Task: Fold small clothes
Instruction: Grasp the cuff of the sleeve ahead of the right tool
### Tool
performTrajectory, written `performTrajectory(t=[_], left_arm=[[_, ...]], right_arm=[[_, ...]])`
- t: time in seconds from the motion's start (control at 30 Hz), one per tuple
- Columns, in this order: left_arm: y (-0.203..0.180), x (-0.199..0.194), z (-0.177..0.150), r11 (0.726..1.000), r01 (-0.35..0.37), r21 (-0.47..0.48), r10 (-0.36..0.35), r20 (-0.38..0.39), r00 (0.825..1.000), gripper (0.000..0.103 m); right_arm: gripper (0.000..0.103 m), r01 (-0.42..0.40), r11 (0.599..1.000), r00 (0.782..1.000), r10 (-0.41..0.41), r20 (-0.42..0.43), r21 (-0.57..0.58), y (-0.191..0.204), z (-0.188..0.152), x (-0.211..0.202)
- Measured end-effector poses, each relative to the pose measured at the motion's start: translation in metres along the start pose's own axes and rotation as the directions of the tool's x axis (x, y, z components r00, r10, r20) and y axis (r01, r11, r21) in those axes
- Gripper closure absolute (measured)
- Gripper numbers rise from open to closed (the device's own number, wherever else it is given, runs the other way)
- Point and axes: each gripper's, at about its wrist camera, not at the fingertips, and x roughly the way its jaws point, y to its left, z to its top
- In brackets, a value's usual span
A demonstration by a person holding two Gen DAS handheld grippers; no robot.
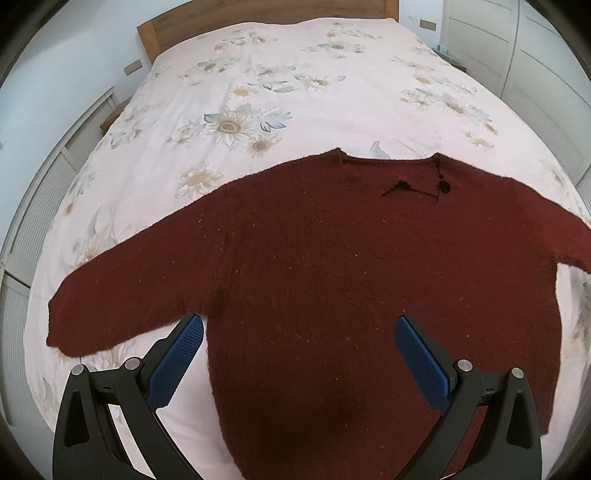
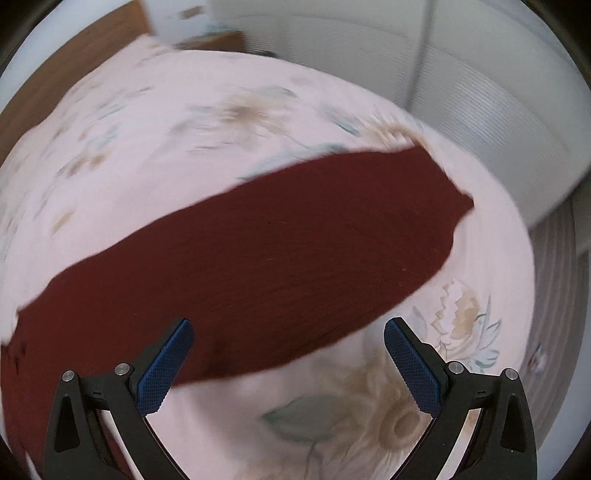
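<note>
A dark red knitted sweater (image 1: pixel 332 266) lies flat on the bed, neck away from me, both sleeves spread out sideways. My left gripper (image 1: pixel 299 332) is open and empty, held above the lower left part of the sweater's body, near the left armpit. In the right wrist view, which is blurred, the sweater's right sleeve (image 2: pixel 277 251) runs across the bedspread toward its cuff at the upper right. My right gripper (image 2: pixel 288 336) is open and empty, above the near edge of that sleeve.
The bed has a pale pink bedspread (image 1: pixel 295 74) with a sunflower print and a wooden headboard (image 1: pixel 258 14) at the far end. White wardrobe doors (image 1: pixel 535 66) stand right of the bed, and they also show in the right wrist view (image 2: pixel 480 92). White slatted panels (image 1: pixel 37 206) line the left side.
</note>
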Motion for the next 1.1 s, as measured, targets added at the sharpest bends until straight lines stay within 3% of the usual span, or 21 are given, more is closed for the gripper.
performTrajectory(t=[0.2,0.3,0.4,0.5,0.57,0.6,0.63,0.73,0.87,1.1], left_arm=[[0.003,0.014,0.003,1.000,-0.005,-0.008,0.005,0.001,1.000,0.001],[0.005,0.022,0.004,1.000,-0.022,-0.007,0.022,-0.008,1.000,0.001],[0.008,0.029,0.004,0.999,-0.032,-0.004,0.032,-0.022,0.999,0.001],[0.013,0.035,0.004,0.998,-0.061,-0.007,0.061,-0.034,0.998,0.001],[0.018,0.038,0.002,0.999,-0.044,-0.032,0.042,-0.041,0.998,0.001],[0.021,0.040,0.002,0.998,-0.035,-0.043,0.033,-0.045,0.998,0.001],[0.023,0.041,0.001,0.998,-0.031,-0.047,0.029,-0.049,0.998,0.001],[0.028,0.041,-0.002,0.999,-0.042,-0.030,0.040,-0.047,0.998,0.001],[0.032,0.038,-0.004,1.000,-0.021,-0.015,0.021,-0.039,0.999,0.001],[0.041,0.032,-0.004,0.998,0.047,-0.046,-0.048,-0.034,0.998,0.001]], right_arm=[[0.000,-0.005,0.994,0.998,0.012,-0.060,0.111,-0.027,0.009,0.036],[0.000,-0.045,0.990,0.997,0.053,-0.057,0.135,-0.032,0.011,0.042],[0.005,-0.033,0.989,0.994,0.048,-0.103,0.141,-0.034,0.016,0.050],[0.026,-0.027,0.986,0.994,0.045,-0.104,0.164,-0.040,0.024,0.048],[0.070,-0.041,0.983,0.994,0.058,-0.095,0.177,-0.043,0.030,0.042],[0.083,-0.067,0.982,0.993,0.083,-0.083,0.177,-0.044,0.033,0.037],[0.089,-0.088,0.980,0.992,0.103,-0.076,0.178,-0.044,0.036,0.034],[0.090,-0.084,0.990,0.995,0.089,-0.040,0.111,-0.033,0.041,0.015],[0.091,-0.132,0.991,0.990,0.132,0.049,-0.010,0.002,0.043,-0.028],[0.091,-0.276,0.937,0.941,0.309,0.138,-0.215,0.097,0.029,-0.110]])
